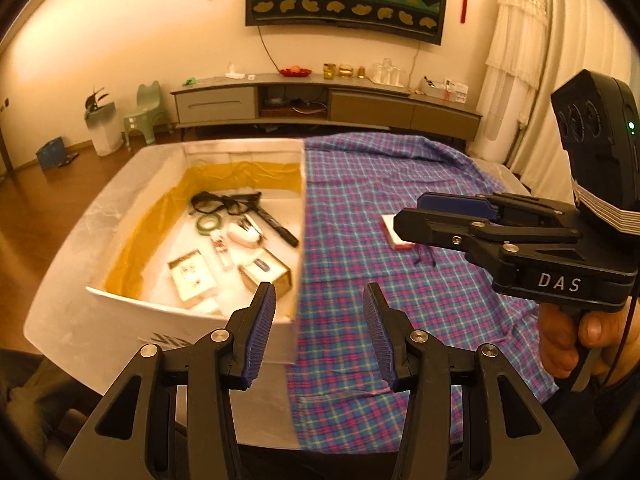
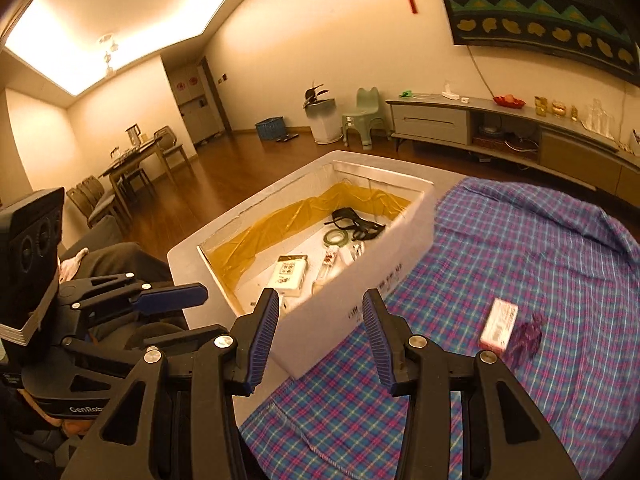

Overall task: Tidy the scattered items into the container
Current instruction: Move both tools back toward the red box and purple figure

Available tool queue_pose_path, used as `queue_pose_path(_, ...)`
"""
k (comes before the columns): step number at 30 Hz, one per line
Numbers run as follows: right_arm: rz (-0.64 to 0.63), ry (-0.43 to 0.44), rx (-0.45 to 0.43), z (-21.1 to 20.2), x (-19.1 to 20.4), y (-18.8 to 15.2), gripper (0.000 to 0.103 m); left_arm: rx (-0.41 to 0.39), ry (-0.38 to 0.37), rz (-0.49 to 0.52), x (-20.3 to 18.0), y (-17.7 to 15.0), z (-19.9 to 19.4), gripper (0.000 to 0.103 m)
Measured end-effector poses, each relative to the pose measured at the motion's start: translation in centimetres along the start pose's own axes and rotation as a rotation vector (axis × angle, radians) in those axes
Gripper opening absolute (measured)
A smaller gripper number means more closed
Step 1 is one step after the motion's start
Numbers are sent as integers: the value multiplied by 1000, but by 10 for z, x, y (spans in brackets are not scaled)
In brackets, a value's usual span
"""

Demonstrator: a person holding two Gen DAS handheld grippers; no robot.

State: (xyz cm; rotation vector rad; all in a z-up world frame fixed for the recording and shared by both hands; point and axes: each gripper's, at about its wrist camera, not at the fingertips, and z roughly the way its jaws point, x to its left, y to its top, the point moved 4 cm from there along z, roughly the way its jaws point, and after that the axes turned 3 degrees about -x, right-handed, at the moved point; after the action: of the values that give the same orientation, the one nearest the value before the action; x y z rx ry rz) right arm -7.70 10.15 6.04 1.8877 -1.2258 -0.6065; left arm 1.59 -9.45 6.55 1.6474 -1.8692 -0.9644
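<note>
So the white box (image 2: 360, 280) at the plaid cloth's (image 2: 520, 240) left edge already holds plenty, and with both your left gripper (image 1: 320, 332) and right gripper (image 2: 320, 332) parted and empty, take that light, stiff pink carton (image 2: 499, 326) across its narrow sides, then the soft purple scrap (image 2: 527, 336) touching it.

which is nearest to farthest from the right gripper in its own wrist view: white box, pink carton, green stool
1. white box, its corner just ahead of the right gripper.
2. pink carton, on the plaid cloth to the right.
3. green stool, across the floor by the far wall.
</note>
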Motion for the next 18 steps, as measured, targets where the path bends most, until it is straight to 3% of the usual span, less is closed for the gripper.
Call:
queue_pose_path(10, 184, -27, 0, -23, -63, -48, 45, 61, -72, 8, -42, -10, 31, 48)
queue_pose_path(18, 317, -110, 29, -25, -123, -77, 46, 106, -132, 29, -80, -3, 68, 48)
